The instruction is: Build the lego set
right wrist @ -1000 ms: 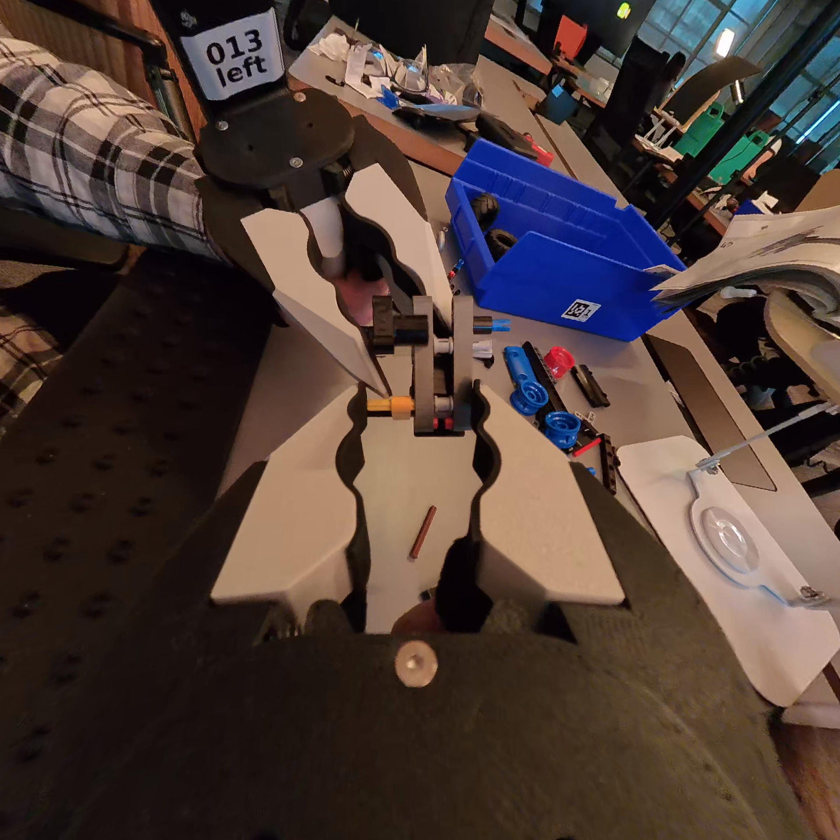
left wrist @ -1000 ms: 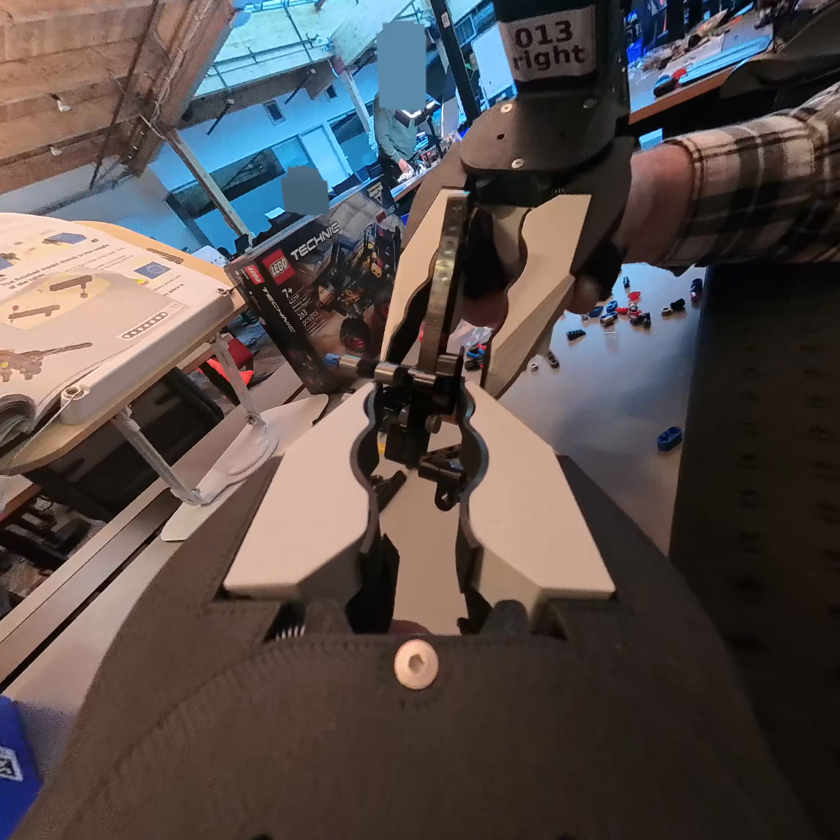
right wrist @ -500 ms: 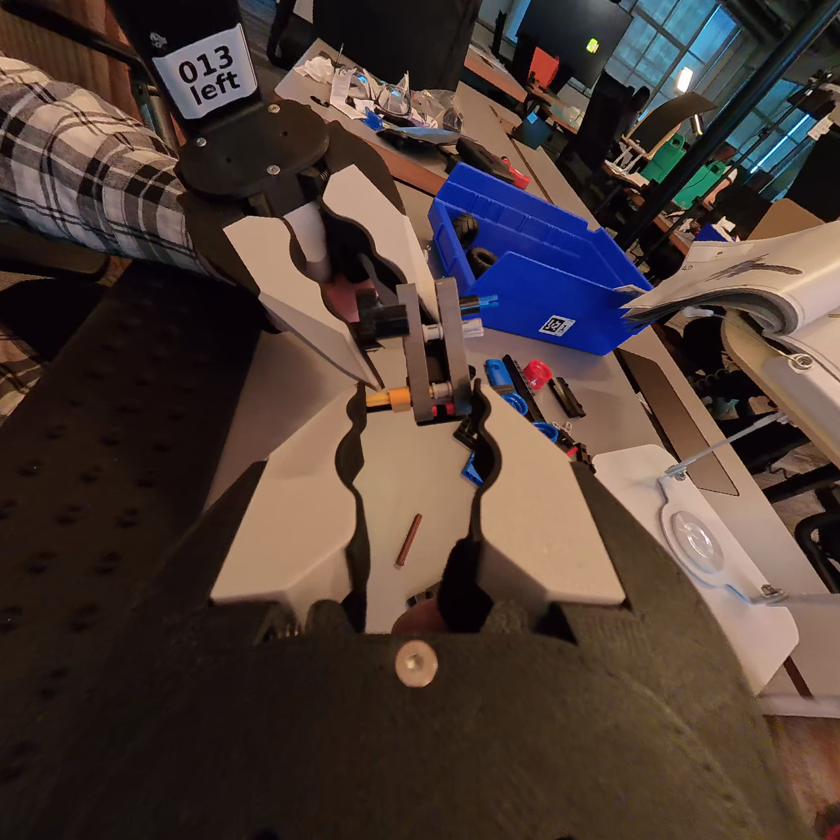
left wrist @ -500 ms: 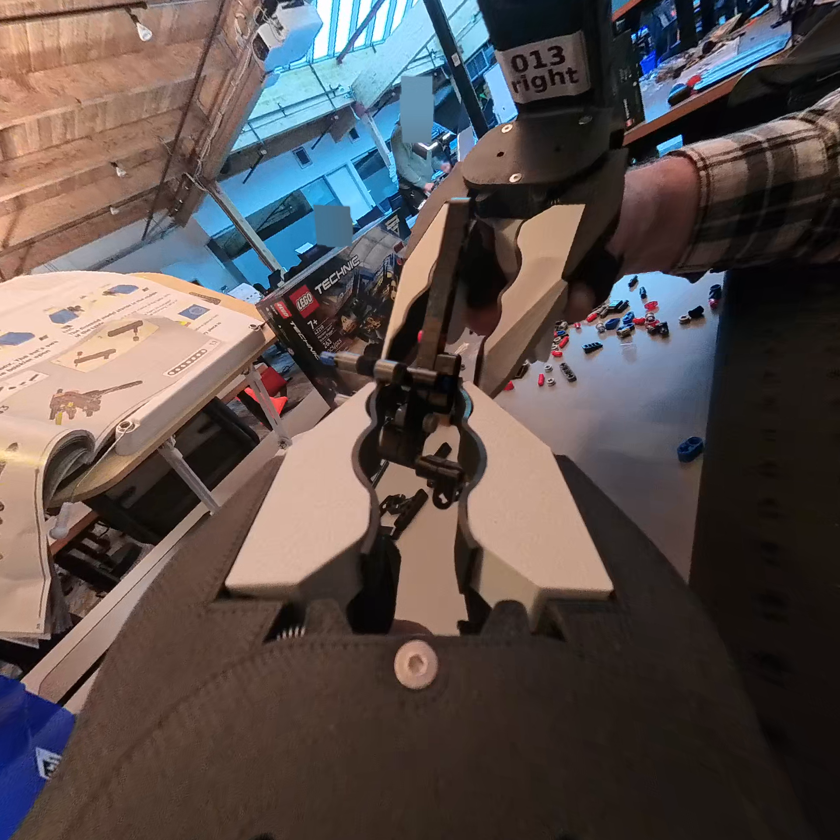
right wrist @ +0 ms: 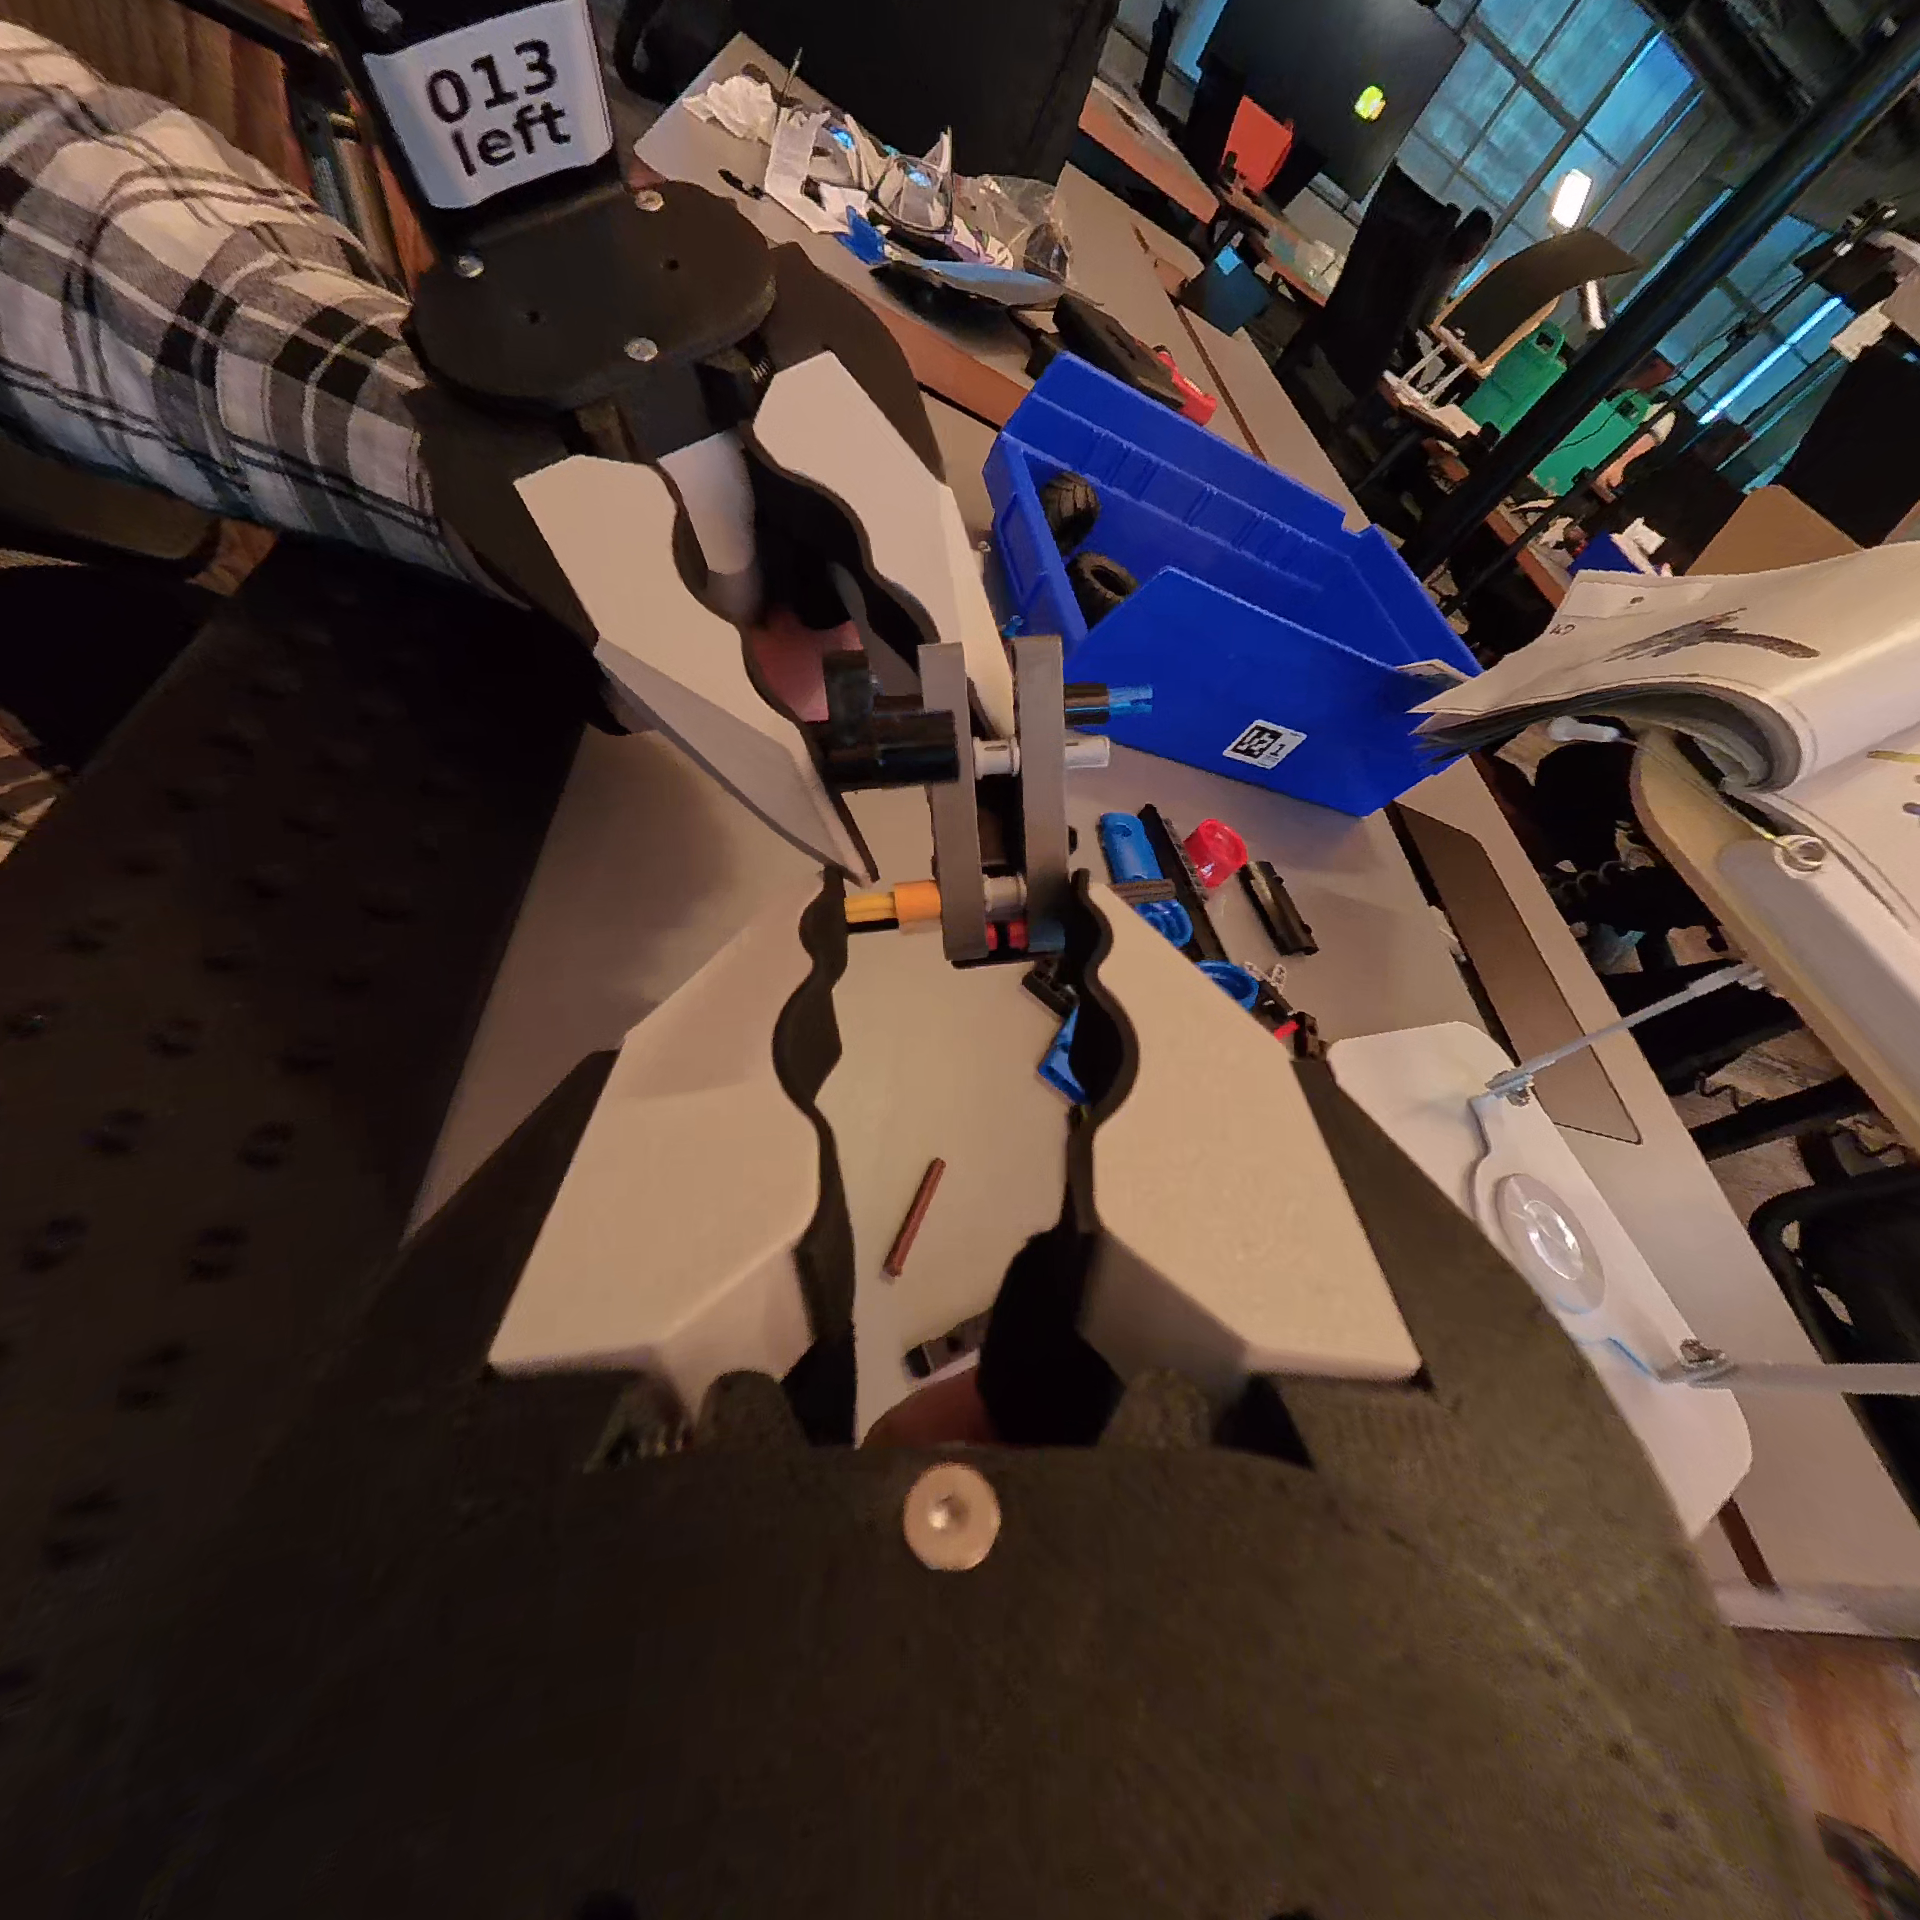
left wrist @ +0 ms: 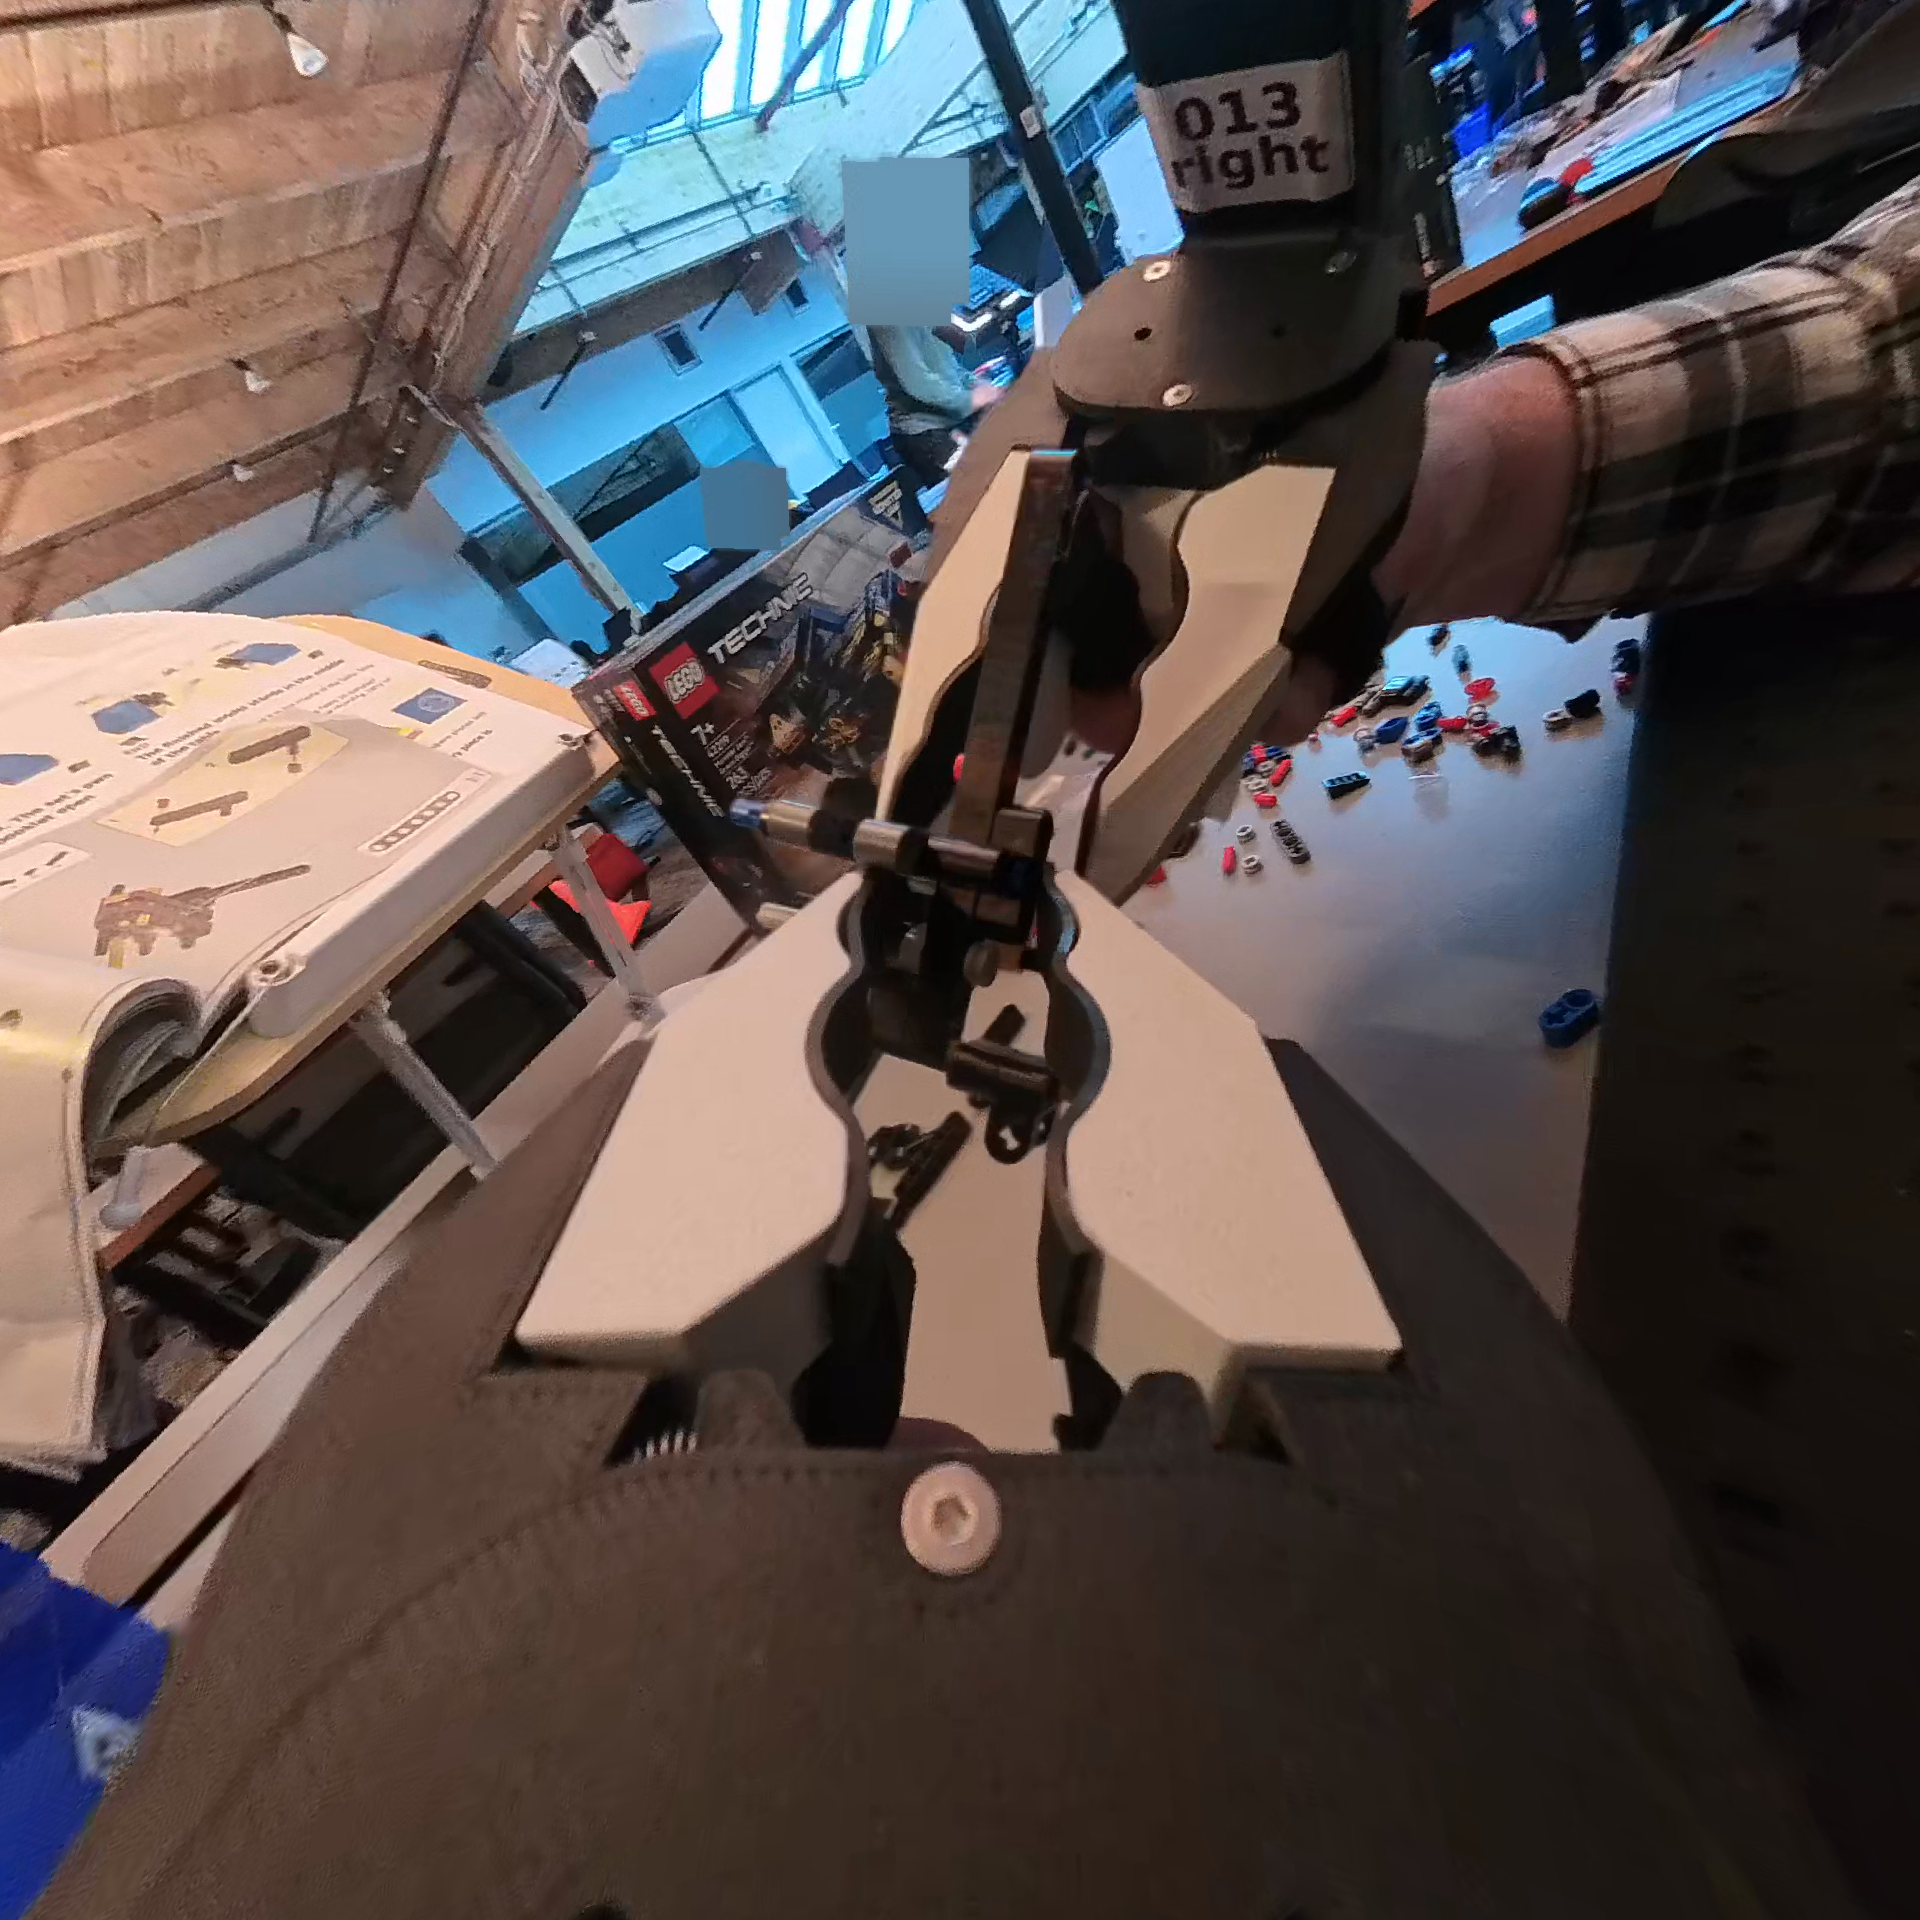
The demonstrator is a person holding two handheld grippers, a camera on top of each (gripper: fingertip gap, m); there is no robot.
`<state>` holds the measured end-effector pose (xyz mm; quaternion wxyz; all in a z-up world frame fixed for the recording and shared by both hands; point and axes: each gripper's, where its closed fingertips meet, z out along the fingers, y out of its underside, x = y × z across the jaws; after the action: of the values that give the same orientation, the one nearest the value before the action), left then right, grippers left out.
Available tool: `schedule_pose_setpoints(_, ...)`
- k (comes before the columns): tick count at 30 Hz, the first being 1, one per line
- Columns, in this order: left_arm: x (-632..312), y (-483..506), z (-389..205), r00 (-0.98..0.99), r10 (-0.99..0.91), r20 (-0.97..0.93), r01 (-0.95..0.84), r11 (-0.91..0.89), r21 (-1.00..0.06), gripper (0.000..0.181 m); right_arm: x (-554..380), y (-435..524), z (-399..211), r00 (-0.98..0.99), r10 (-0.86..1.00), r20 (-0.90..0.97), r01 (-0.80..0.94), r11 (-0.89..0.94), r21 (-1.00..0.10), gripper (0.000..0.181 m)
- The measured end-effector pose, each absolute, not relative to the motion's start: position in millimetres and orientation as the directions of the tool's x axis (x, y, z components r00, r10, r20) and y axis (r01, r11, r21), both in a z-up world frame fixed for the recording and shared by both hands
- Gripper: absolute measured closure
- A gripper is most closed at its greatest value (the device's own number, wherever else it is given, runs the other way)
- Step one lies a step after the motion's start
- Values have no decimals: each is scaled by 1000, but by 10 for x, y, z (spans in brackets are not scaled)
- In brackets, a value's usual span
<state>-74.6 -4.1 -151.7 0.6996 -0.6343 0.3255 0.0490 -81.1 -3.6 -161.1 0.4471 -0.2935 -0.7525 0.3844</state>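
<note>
While both tools meet over the grey table [right wrist: 644, 914], the half-built Lego assembly of two grey beams joined by black, yellow and orange pins [right wrist: 987, 810] hangs in the air between them. Farthest left in the left wrist view, the open instruction booklet on its tilted stand [left wrist: 239, 810] overhangs the table edge, with the dark Lego set box [left wrist: 748, 748] standing behind it. The left tool [left wrist: 956, 935] is clamped on the black lower part of the assembly. The right tool [right wrist: 966, 925] sits against the grey beams' bottom end; its fingers look spread wider than the beams, so whether it truly grips cannot be told.

Judging by this, the step is seating a part into the assembly; it would go best with the left tool steady and any push kept in line with the pins, not across the thin beams.

Rightward, the blue plastic bin holding black tyres [right wrist: 1247, 665] and scattered small blue, red and black loose pieces [left wrist: 1392, 727] crowd the table, and the booklet stand closes the far side. The freest room lies upward and toward the person.
</note>
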Motion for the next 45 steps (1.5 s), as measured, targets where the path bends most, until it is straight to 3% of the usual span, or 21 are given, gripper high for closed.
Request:
schedule_pose_setpoints(6, -922, -76, -1410, 834, -327, -444, -410, 170, -896, 118, -812, 37, -1686, -422, 769, 480, 125, 574, -809, 141)
schedule_pose_setpoints(10, -803, -65, -1494, 793, -359, -492, -464, 168, -870, 134, -815, 26, -1725, -427, 756, 496, 134, 596, -792, 141)
schedule_pose_setpoints(18, -805, -70, -1511, 790, -356, -499, -473, 164, -866, 137, -817, 5, -1733, -432, 758, 488, 134, 590, -797, 142)
schedule_pose_setpoints(31, -787, -85, -1531, 777, -359, -518, -495, 161, -854, 137, -814, 0, -1761, -445, 747, 494, 150, 606, -781, 144)
schedule_pose_setpoints(34, -823, -127, -1508, 776, -367, -513, -497, 147, -855, 138, -821, 65, -1701, -391, 704, 592, 108, 674, -730, 143)
schedule_pose_setpoints(36, -904, -159, -1466, 810, -397, -433, -420, 124, -899, 127, -830, 90, -1727, -374, 657, 654, 106, 731, -674, 142)
schedule_pose_setpoints(40, -1011, -177, -1423, 846, -446, -293, -293, 70, -954, 132, -869, 89, -1794, -346, 543, 765, 108, 833, -542, 142)
schedule_pose_setpoints(42, -1020, -127, -1546, 851, -477, -221, -267, -28, -963, 148, -884, 81, -1767, -317, 502, 805, 96, 861, -499, 142)
schedule_pose_setpoints(43, -1004, -115, -1613, 844, -494, -210, -273, -59, -960, 165, -885, 73, -1762, -312, 487, 816, 95, 871, -483, 142)
schedule_pose_setpoints(45, -982, -96, -1631, 846, -505, -172, -243, -79, -967, 174, -894, 63, -1763, -300, 455, 839, 94, 889, -448, 142)
